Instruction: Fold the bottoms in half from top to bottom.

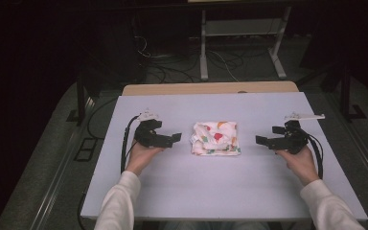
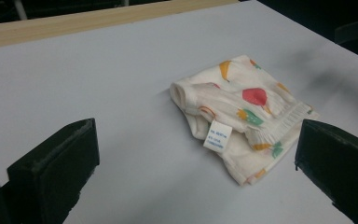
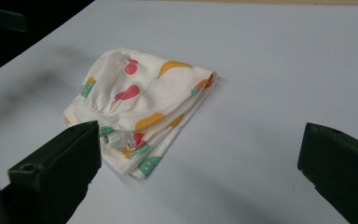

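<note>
A folded white garment (image 1: 215, 138) printed with coloured fruit lies flat on the pale table (image 1: 211, 191), midway between the two grippers and touching neither. The left gripper (image 1: 171, 139) sits just to the garment's left, jaws spread wide and holding nothing; bare tabletop separates its tips from the nearest folded edge. In the left gripper view the garment (image 2: 242, 112) lies ahead and toward the right-hand jaw, its small white label (image 2: 218, 136) hanging off the near edge. The right gripper (image 1: 264, 140) stands a little farther off on the other side, jaws likewise released and empty, with a wider strip of open surface before it. In the right gripper view the garment (image 3: 140, 112) lies ahead by the left-hand jaw, its stacked edges facing the gripper.
</note>
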The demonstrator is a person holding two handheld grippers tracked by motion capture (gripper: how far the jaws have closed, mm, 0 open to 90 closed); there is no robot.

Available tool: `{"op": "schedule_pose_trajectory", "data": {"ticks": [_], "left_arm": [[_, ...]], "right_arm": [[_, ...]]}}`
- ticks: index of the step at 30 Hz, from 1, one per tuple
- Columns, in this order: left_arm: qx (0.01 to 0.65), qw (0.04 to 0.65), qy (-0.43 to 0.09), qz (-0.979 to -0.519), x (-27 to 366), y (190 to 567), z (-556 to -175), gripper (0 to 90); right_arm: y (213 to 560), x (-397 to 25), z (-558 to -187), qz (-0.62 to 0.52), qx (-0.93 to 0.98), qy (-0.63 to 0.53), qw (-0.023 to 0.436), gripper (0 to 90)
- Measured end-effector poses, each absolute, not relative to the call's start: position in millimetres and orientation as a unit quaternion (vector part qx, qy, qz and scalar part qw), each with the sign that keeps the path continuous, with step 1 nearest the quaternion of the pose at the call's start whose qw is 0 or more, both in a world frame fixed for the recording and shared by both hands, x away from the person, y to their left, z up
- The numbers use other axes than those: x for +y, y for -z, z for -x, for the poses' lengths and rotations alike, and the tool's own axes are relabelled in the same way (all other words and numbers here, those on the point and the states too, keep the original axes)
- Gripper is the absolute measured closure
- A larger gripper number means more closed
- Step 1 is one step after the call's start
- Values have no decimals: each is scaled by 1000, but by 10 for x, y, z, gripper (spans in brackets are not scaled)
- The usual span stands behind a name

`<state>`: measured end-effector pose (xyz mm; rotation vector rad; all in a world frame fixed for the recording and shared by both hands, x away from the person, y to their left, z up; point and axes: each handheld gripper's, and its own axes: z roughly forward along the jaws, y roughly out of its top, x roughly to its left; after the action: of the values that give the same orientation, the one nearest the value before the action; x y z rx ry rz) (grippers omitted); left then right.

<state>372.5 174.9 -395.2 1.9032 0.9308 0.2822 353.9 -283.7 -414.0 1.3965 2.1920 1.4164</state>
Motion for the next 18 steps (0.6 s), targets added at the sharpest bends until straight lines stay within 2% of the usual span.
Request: {"op": "schedule_pose_trajectory", "data": {"ticks": [18], "left_arm": [[361, 496, -128, -779, 1895, 3958, -3359, 0]], "right_arm": [[4105, -2802, -3143, -440, 747, -490, 94, 0]]}}
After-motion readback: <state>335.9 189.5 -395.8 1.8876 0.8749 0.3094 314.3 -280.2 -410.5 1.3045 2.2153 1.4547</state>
